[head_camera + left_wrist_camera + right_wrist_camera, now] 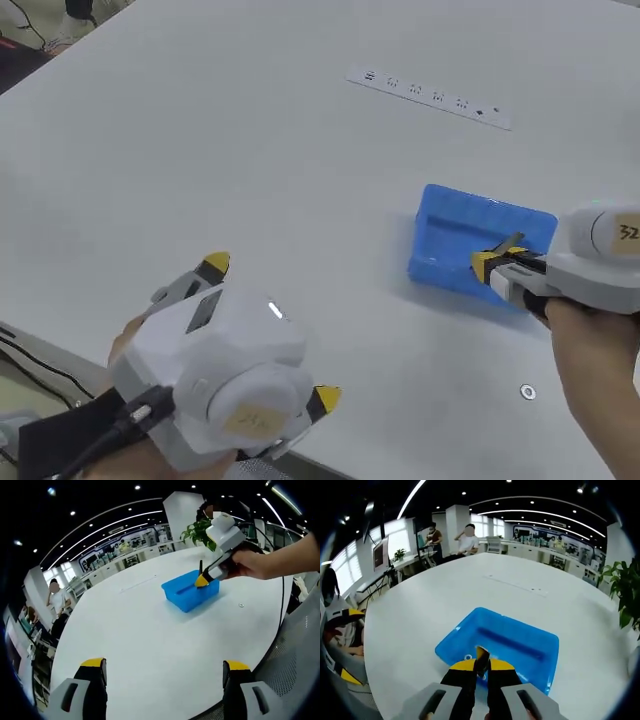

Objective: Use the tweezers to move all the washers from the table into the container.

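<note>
At the left, the left gripper (pixel 164 666) hovered low over the near edge of the white table (pixel 300 150), well apart from the work. Its jaws were spread wide with nothing between them. Further right stood the blue container (pixel 455 235). Over the container's near-right corner, the right gripper (pixel 497 264) was pinched narrow on the tweezers (pixel 481 656). Their long axis ran straight forward out of the jaws, with the tips over the container's inside. In the right gripper view a small ring (pixel 468 657), probably a washer already delivered, lay on the container floor just beside those tips. Whether the tips themselves carried anything could not be told. Furthest right, one washer (pixel 528 393) lay flat on the bare table, on the person's side of the container. It was behind the tweezer tips rather than ahead of them. It sat near the right gripper and far from the left one, so the next pick looked to be the right gripper's. That would likely mean drawing the tweezers back toward the person and tilting the tips down onto the washer.
</note>
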### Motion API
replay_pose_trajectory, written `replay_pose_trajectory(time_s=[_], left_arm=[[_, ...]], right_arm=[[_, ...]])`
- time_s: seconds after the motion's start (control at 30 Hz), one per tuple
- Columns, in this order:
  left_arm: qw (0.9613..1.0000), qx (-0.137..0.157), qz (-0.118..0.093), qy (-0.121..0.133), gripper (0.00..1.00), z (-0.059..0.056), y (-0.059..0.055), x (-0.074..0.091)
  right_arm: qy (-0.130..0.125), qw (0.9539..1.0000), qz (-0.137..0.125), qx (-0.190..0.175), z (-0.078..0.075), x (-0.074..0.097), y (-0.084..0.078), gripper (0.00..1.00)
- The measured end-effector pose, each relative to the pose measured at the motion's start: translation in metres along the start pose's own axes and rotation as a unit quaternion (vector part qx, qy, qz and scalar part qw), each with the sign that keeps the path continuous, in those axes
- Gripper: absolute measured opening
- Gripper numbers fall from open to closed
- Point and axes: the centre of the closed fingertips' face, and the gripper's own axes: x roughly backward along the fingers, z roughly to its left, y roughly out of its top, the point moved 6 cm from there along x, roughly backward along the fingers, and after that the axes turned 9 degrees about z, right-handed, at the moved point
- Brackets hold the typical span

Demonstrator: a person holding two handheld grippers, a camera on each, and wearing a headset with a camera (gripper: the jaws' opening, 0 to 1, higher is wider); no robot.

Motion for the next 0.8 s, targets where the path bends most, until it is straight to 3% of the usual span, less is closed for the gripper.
replay_pose_trajectory(time_s=[0.8], left_arm=[[1.0, -0.001, 0.0, 0.001, 0.99, -0.0002, 0.0006, 0.0024]], right_arm=[[-0.011, 0.9998, -0.005, -0.013, -0.0064, 0.0017, -0.0015, 0.05]])
